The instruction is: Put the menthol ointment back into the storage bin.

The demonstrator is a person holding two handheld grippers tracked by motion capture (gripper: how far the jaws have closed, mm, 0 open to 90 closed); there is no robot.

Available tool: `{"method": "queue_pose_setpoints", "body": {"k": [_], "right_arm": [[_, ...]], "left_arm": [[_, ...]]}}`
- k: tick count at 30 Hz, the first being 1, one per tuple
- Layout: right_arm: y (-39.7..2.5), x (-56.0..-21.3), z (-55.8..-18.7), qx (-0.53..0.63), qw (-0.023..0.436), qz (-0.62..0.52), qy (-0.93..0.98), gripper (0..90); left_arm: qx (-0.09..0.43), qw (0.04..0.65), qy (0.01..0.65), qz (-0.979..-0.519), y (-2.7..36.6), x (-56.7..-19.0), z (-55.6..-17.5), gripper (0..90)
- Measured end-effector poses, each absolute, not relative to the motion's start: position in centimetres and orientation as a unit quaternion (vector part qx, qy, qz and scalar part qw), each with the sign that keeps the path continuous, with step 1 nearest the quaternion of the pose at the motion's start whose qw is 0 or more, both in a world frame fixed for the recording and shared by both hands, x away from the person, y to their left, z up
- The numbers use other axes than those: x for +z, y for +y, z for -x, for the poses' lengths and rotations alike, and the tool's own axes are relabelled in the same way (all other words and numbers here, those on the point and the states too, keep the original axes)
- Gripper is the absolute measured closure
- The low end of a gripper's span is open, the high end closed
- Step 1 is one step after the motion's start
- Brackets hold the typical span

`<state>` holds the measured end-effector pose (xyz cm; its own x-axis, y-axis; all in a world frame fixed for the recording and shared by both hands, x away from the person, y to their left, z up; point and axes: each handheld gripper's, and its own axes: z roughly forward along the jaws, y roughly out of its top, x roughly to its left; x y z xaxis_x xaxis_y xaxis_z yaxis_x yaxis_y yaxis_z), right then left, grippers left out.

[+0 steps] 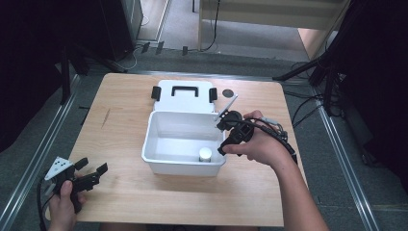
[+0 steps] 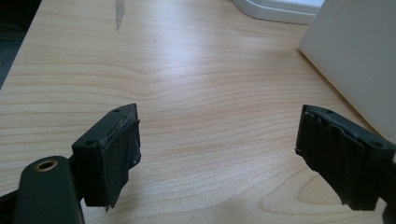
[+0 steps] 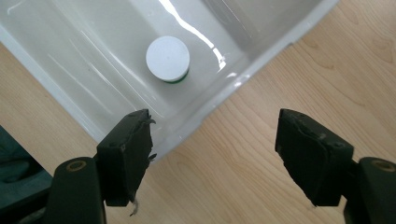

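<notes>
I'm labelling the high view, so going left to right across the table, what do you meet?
Left tongs → white box → small white-capped bottle inside it → right tongs at the box's right rim.

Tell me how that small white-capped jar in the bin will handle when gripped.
The jar looks short and squat, so probably stable upright. Its round cap suggests it may roll if tipped. The glossy bin floor could let it slide when nudged.
</notes>
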<state>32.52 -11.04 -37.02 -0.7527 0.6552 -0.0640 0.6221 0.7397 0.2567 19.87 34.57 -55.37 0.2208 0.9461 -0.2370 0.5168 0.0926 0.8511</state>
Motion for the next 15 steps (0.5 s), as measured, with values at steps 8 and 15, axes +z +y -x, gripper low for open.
{"method": "queue_pose_setpoints", "body": {"k": [8,15], "right_arm": [[-13.4,-36.6,-32.0,0.107,0.085,-0.352,0.926,27.5],[-15.9,-37.2,-31.6,0.110,0.085,-0.367,0.920,27.0]], "left_arm": [[0.233,0.455,0.579,-0.635,34.5,-55.4,-19.9,14.5],[0.234,0.454,0.578,-0.637,34.5,-55.4,-19.9,14.6]]}}
